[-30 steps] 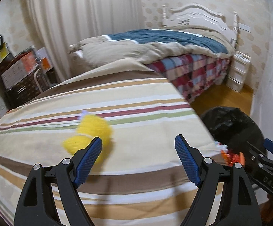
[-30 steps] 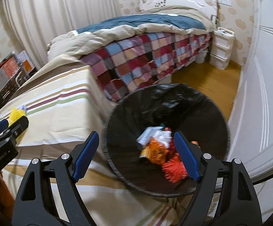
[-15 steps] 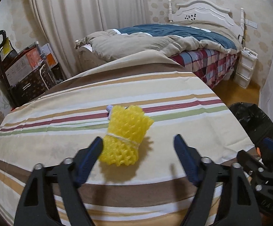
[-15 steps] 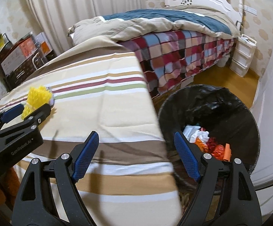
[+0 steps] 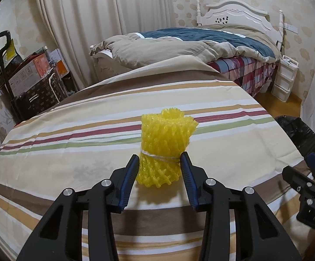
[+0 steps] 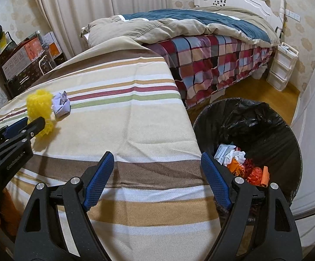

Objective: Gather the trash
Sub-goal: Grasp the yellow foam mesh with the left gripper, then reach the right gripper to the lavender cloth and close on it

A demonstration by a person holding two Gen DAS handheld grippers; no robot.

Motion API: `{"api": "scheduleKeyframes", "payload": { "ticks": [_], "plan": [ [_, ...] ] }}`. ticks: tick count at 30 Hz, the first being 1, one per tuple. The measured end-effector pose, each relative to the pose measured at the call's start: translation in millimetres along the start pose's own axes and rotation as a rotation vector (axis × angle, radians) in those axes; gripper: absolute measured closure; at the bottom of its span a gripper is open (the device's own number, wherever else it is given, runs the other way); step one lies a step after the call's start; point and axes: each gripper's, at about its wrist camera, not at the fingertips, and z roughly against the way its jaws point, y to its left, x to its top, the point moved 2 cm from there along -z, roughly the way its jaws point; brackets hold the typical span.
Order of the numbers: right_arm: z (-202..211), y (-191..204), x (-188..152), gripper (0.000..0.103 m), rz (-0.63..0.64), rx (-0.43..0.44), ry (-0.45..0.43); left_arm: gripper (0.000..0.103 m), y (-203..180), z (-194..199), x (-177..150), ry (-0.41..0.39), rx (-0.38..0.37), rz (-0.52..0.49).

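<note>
One yellow foam net (image 5: 165, 145), tied with one string, lies on the striped cloth (image 5: 70, 163) of the table. The left gripper (image 5: 160, 169) has both blue pads against its near end, clamped on it. One crumpled pale paper (image 6: 61, 105) lies just beside the net, on its far side. The right gripper (image 6: 157, 178) hovers over the cloth's edge, jaws wide apart and holding nothing. One black-lined bin (image 6: 288, 139) stands on the floor beside the table, holding several white, orange and red scraps. One bed (image 6: 211, 43) stands behind.
</note>
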Motion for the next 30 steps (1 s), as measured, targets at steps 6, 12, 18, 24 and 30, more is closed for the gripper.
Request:
{"api": "scheduleKeyframes", "payload": {
  "ticks": [6,12,18,24,30],
  "plan": [
    [0,0,0,0.023,0.0,0.001,0.001,0.061,25,-5,-5,0.043,-0.021,0.089],
    [-1,3,-1,0.023,0.009,-0.002,0.004,0.061,44,-10,-7,0.07,-0.056,0.162],
    [-2,10,0,0.023,0.024,-0.001,0.011,0.043,52,-12,-4,0.062,-0.046,0.194],
    [-7,16,2,0.023,0.039,0.003,0.022,0.041,61,-21,2,0.069,-0.066,0.211],
    [-11,33,6,0.023,0.067,0.019,0.028,0.059,63,-25,5,0.063,-0.075,0.191]
  ]
}}
